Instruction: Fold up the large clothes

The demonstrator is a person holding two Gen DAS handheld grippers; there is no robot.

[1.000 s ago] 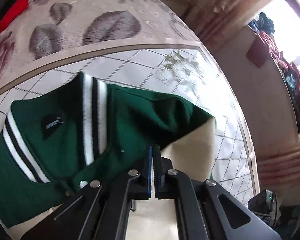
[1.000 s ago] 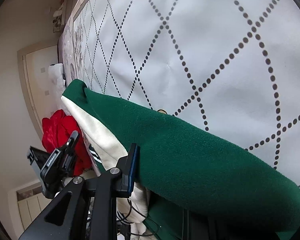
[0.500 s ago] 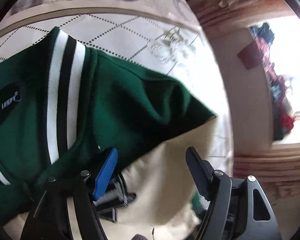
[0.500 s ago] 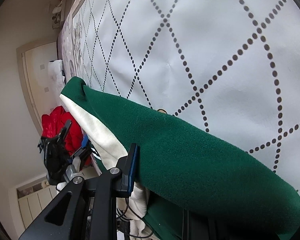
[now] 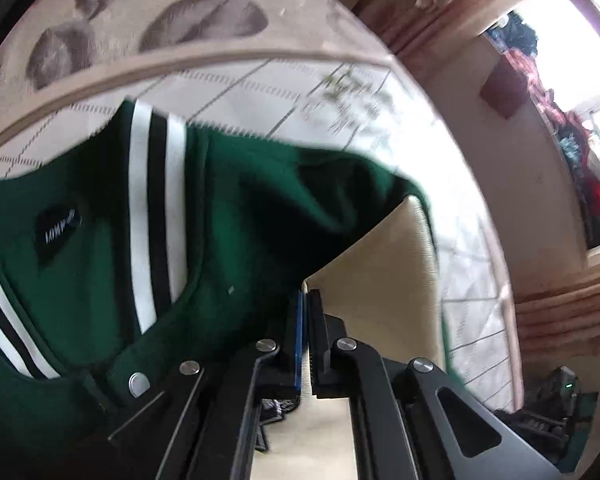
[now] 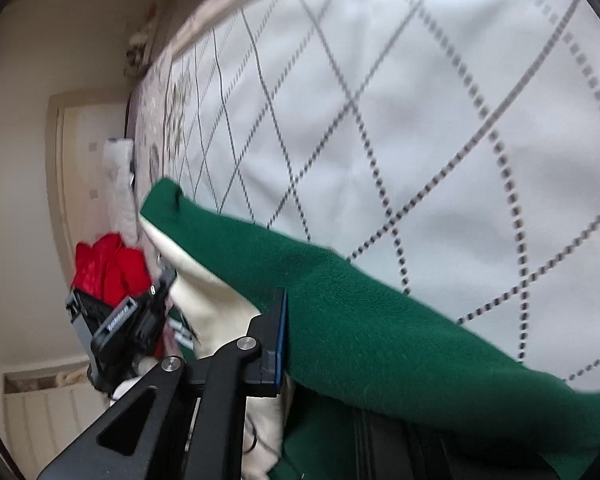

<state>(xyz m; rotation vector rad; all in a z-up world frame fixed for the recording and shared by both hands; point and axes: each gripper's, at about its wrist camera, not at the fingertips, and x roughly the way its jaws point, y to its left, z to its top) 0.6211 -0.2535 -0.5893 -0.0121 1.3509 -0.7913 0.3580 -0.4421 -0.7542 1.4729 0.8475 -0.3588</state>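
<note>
A green varsity jacket with white and black striped trim and a cream sleeve lies on the quilted bedspread. My left gripper is shut, its jaws pressed together at the seam where the green body meets the cream sleeve. In the right wrist view my right gripper is shut on the jacket's green fabric, which drapes over and hides the right finger. The left gripper's body shows at the lower left of that view.
The white bedspread with a dotted diamond pattern spreads beyond the jacket. A red garment lies by the bed's edge. A wooden bed frame and a bright window with hanging clothes are at the right.
My left gripper opened half a second ago and has shut again on the jacket at the sleeve seam. My right gripper has kept its hold and lifted a little.
</note>
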